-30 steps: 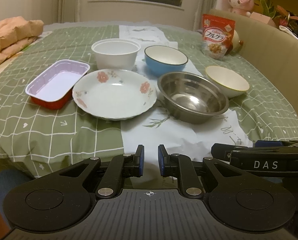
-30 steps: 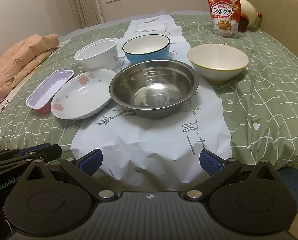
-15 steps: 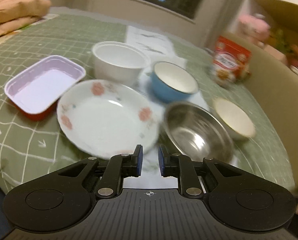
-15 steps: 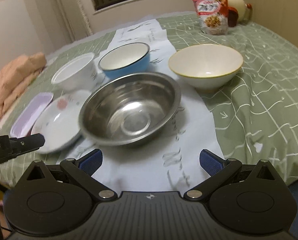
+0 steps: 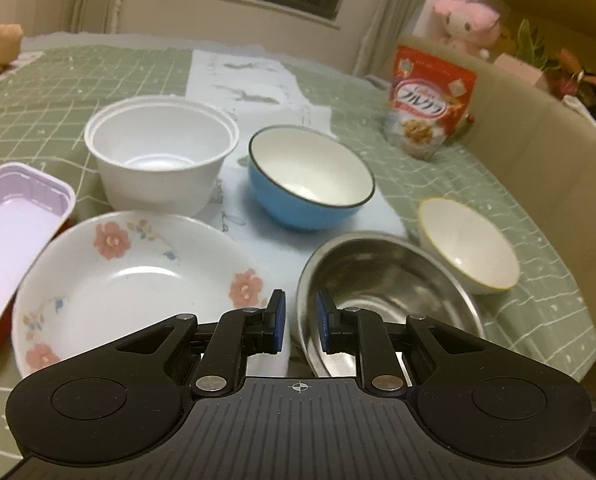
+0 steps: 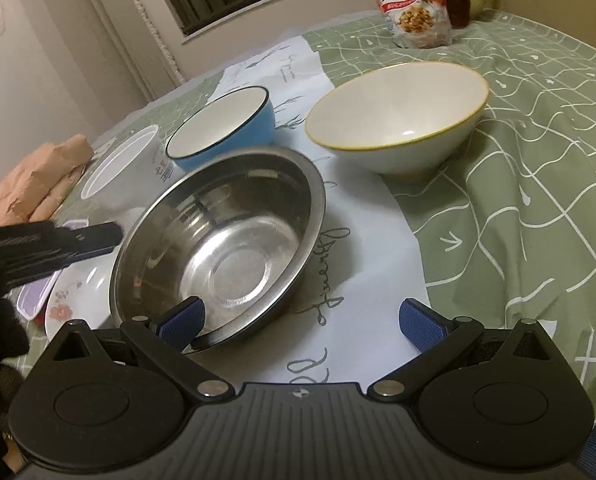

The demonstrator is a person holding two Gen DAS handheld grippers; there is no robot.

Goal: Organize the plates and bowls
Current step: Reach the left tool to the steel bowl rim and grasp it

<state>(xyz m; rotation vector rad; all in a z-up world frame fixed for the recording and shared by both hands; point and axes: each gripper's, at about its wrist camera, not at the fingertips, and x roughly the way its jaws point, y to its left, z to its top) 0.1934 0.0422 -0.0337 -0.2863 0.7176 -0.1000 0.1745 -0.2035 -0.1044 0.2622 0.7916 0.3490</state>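
A steel bowl (image 5: 390,284) (image 6: 226,240) sits at the table's near middle. A flowered plate (image 5: 138,284) lies to its left, a blue bowl (image 5: 310,178) (image 6: 222,132) and a white plastic bowl (image 5: 160,160) behind, a cream bowl (image 5: 468,244) (image 6: 398,120) to the right. My left gripper (image 5: 297,322) is nearly shut and empty, low over the gap between plate and steel bowl; it also shows in the right wrist view (image 6: 78,240). My right gripper (image 6: 302,322) is open and empty, its left finger at the steel bowl's near rim.
A lilac and red tray (image 5: 14,220) lies at the left. A cereal bag (image 5: 430,112) (image 6: 414,4) stands at the back right. A white paper runner (image 6: 362,264) covers the green checked cloth. A beige seat back (image 5: 546,168) curves along the right side.
Both grippers have moved forward over the table toward the steel bowl. The right gripper now reaches its near rim. The jaws kept their openings.
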